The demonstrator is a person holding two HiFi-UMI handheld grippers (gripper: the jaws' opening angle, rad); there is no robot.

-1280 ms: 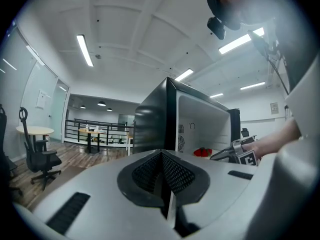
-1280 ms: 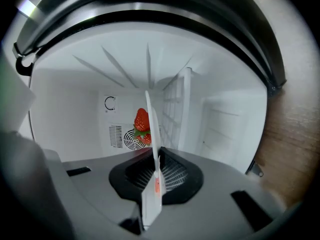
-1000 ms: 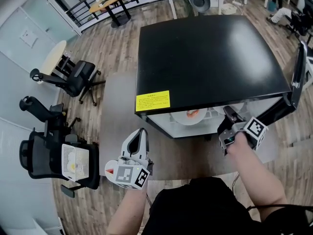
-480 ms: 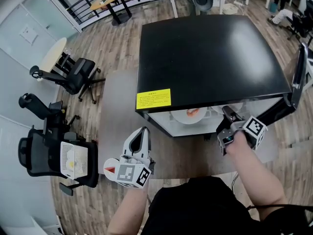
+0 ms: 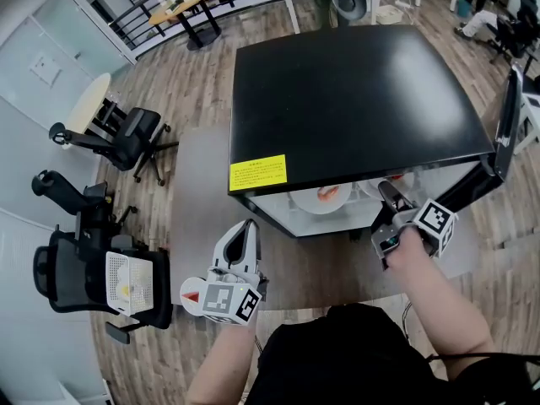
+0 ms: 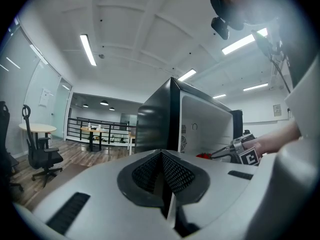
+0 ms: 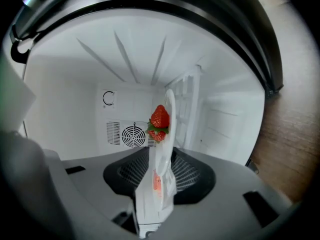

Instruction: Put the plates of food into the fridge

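The black fridge (image 5: pixel 354 91) fills the middle of your view. It stands on a grey mat (image 5: pixel 198 192) laid over the wood floor. Its door (image 5: pixel 506 121) is swung open on the right, and the white inside faces you. Two black office chairs (image 5: pixel 126 137) stand well apart from it on the left.

Your left gripper (image 5: pixel 245 234) hangs level in front of the fridge's near left corner, touching nothing. Its jaws are pressed together with nothing between them.

Your right gripper (image 5: pixel 386 191) reaches into the open fridge on the right side, tipped a little downward. Its jaws have just been opening. They stand a small way apart with the rim of a white plate (image 7: pixel 163 151) between them, and the pads look slack on it rather than pinching.

That plate is inside the fridge, on the right. These views don't show whether it rests on the fridge floor. Just left of it, also inside, lies a second plate (image 5: pixel 305 201). The two sit close side by side, and whether they touch isn't clear.

The second plate carries some orange-red food (image 5: pixel 329 194). On the plate at your right gripper sits a red strawberry (image 7: pixel 159 118) with green leaves, toward its far side. From the right gripper's camera it appears just beside the round fan grille (image 7: pixel 132 134) on the fridge's back wall.
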